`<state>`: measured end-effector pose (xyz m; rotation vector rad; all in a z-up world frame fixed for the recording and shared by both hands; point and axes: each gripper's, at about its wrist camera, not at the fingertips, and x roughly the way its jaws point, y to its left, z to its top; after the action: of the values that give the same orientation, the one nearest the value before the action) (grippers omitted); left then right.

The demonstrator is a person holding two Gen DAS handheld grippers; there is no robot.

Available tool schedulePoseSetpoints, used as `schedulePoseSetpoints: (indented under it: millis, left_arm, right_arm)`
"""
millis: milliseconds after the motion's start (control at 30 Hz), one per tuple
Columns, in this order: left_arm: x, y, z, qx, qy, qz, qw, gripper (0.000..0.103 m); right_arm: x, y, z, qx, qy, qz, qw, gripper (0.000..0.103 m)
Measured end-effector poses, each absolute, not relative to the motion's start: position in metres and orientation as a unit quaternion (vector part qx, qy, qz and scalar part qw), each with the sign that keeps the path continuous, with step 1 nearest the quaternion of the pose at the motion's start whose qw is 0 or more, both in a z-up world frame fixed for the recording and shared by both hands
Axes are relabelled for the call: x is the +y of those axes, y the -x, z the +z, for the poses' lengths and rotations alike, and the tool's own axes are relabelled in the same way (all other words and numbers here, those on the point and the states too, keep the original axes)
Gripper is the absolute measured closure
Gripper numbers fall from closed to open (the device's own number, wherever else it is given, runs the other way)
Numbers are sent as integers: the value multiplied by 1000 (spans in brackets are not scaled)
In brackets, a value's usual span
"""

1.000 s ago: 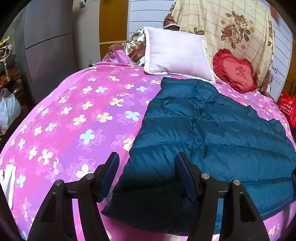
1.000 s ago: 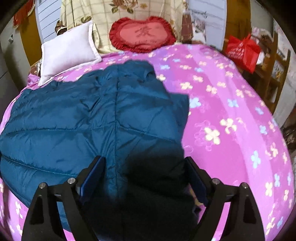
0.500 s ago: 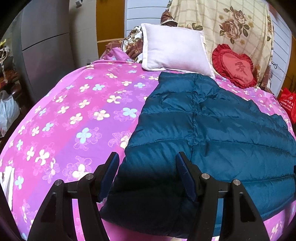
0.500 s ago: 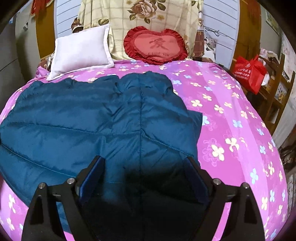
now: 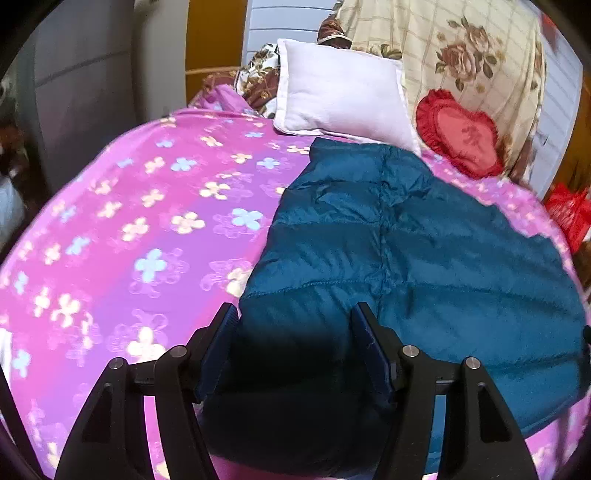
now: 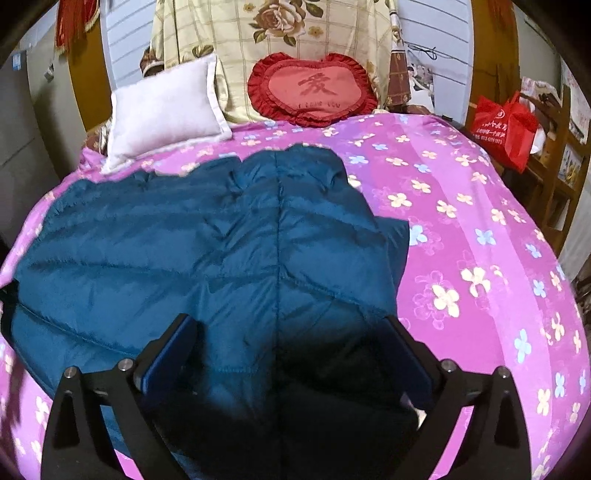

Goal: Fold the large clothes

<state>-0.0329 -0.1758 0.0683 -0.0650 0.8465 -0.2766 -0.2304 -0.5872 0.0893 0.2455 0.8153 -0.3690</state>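
Note:
A large teal quilted down jacket [image 5: 406, 258] lies spread flat on a bed with a pink flowered cover [image 5: 147, 229]. It also shows in the right wrist view [image 6: 221, 251]. My left gripper [image 5: 295, 347] is open and empty, hovering over the jacket's near left corner. My right gripper [image 6: 288, 354] is open and empty, hovering over the jacket's near right part. Each gripper casts a dark shadow on the fabric below it.
A white pillow [image 5: 343, 99] and a red heart cushion [image 6: 314, 88] lean at the head of the bed, against a rose-print cloth [image 6: 280, 33]. A red bag [image 6: 506, 125] stands by wooden shelves on the right. A grey cabinet [image 5: 85, 92] is at the left.
Both grippers have drawn back and tilted up a little, so more of the bed head shows. The jacket has not moved. Both grippers stay open.

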Motion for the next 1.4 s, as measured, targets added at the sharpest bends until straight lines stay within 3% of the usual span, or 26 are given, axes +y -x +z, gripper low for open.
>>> schedulePoseSetpoints:
  millis: [467, 800, 1033, 1067, 1100, 1167, 1233, 1300, 1400]
  left_arm:
    - [-153, -3, 30, 481, 174, -194, 837, 35]
    - [-155, -7, 22, 477, 178, -204, 836, 23]
    - [-165, -7, 22, 472, 171, -211, 839, 22]
    - [-168, -6, 22, 471, 169, -220, 838, 23]
    - [-170, -5, 22, 469, 168, -228, 837, 38]
    - [-176, -3, 24, 469, 171, -244, 832, 57]
    - [-179, 2, 32, 461, 161, -251, 836, 74]
    - [-179, 8, 41, 453, 155, -256, 840, 92]
    - [-176, 22, 59, 441, 151, -256, 847, 96]
  right_arm:
    - [-665, 225, 54, 403, -275, -146, 861, 0]
    - [-682, 208, 30, 419, -313, -85, 848, 0]
    - [-674, 195, 29, 425, -291, -61, 855, 0]
    - [-671, 193, 30, 427, -288, -59, 855, 0]
    - [-668, 191, 30, 428, -280, -54, 858, 1]
    - [-657, 187, 33, 424, -262, -46, 866, 11]
    - [-650, 190, 39, 414, -256, -44, 873, 32]
    - [-641, 192, 46, 408, -241, -50, 879, 46]
    - [-629, 199, 62, 404, -226, -63, 884, 64]
